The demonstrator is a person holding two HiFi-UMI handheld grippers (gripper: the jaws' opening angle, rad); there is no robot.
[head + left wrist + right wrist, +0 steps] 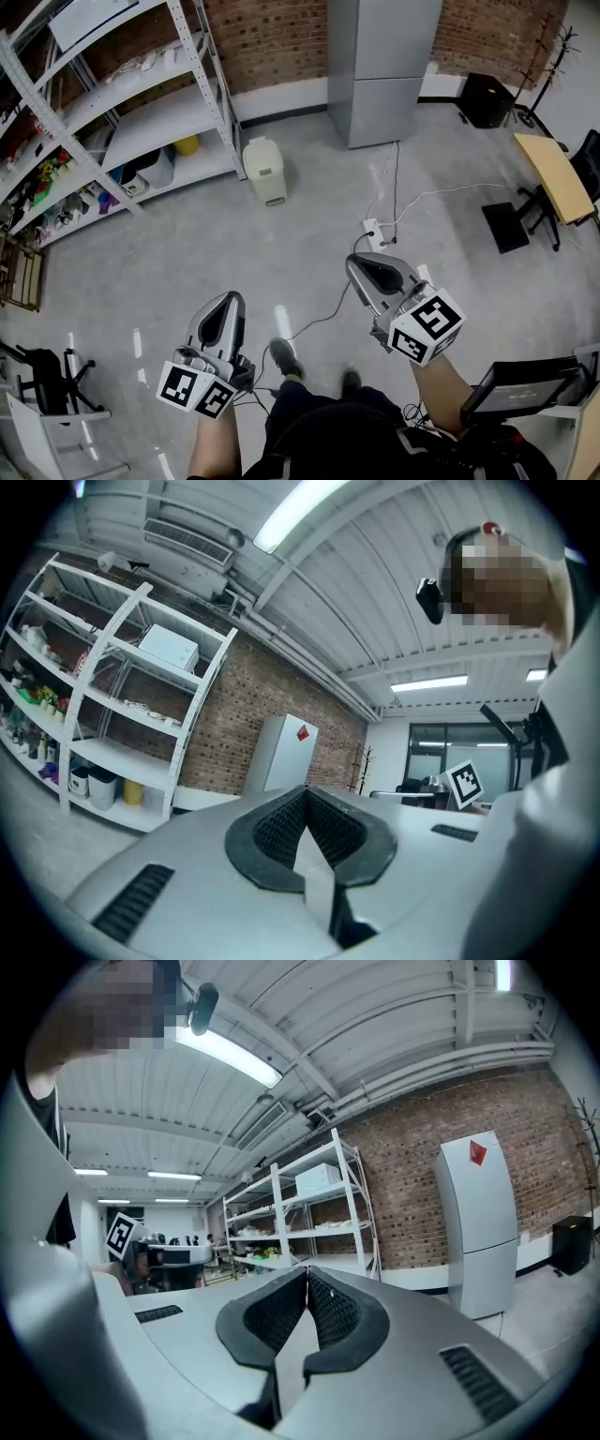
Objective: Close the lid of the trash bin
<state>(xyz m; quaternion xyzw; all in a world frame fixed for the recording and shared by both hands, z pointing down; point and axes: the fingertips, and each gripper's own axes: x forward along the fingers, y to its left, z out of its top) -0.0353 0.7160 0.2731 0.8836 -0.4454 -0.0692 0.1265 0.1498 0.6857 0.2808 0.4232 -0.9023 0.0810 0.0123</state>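
Observation:
A small cream trash bin (263, 172) stands on the grey floor by the end of the white shelving, well ahead of me. From this distance I cannot tell how its lid sits. My left gripper (228, 300) is held low at the left, close to my body, its jaws shut with nothing between them. My right gripper (362, 265) is at the right, a little further forward, also shut and holding nothing. Both are far from the bin. In the left gripper view the pads (281, 825) meet at the tip; the right gripper view shows the same (330, 1309). Neither gripper view shows the bin.
White shelving (141, 103) with assorted items runs along the left. A tall grey cabinet (380, 66) stands against the brick wall. A power strip with cables (375, 230) lies on the floor between me and the cabinet. A wooden desk (555, 173) and chairs are at the right.

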